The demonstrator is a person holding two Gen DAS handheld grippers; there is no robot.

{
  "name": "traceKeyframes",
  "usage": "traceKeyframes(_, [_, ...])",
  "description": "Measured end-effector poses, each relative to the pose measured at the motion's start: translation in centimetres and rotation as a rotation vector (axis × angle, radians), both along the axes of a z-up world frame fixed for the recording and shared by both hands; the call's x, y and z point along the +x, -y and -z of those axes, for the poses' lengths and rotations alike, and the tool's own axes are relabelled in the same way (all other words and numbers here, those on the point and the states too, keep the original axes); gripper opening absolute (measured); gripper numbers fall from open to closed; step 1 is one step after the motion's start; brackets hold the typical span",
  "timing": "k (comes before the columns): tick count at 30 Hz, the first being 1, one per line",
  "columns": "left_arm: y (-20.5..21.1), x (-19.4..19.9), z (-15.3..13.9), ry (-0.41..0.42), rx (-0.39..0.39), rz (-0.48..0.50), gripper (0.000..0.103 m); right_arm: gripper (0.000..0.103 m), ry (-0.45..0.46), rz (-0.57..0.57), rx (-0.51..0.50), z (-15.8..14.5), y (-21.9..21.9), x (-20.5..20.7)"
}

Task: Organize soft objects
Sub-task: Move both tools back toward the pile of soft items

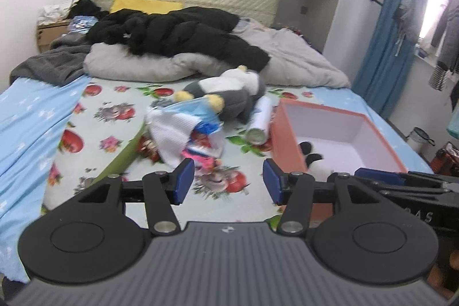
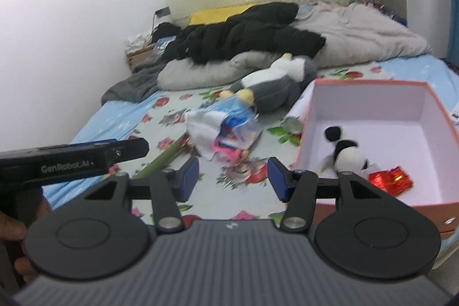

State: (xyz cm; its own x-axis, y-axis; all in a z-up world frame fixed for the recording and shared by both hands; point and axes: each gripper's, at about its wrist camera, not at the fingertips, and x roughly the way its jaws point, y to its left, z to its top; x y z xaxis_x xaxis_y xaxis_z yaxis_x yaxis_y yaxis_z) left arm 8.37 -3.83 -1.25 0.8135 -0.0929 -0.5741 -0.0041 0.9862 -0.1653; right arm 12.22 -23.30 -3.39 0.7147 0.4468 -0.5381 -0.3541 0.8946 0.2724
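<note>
A grey and white penguin plush (image 1: 229, 88) (image 2: 272, 88) lies on the flowered bed sheet. In front of it sits a heap of white cloth (image 1: 172, 131) (image 2: 205, 129) and blue packets. An orange box (image 1: 315, 105) (image 2: 370, 82) with a white inside stands to the right; it holds a black and white panda plush (image 1: 315, 162) (image 2: 347, 154) and a red shiny item (image 2: 390, 179). My left gripper (image 1: 228, 181) hovers open over the sheet, short of the heap, nothing between its fingers. My right gripper (image 2: 233, 179) is open too, beside the box's left wall.
A white can (image 1: 259, 119) (image 2: 292, 124) lies between the penguin and the box. A green flat edge (image 1: 123, 157) (image 2: 166, 157) runs under the heap. A black jacket (image 1: 172, 30) and a grey duvet (image 1: 287, 56) fill the head of the bed. Clothes hang at the right.
</note>
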Motion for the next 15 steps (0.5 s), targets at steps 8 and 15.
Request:
traceKeyframes(8, [-2.5, -0.5, 3.1, -0.046, 0.001, -0.065, 0.059, 0.055, -0.046, -0.066, -0.023, 2.1, -2.8, -0.2])
traceKeyframes(15, [-4.6, 1.6, 6.4, -0.104, -0.021, -0.122, 0.059, 0.055, -0.071, -0.088, -0.044, 3.8, -4.3, 1.7])
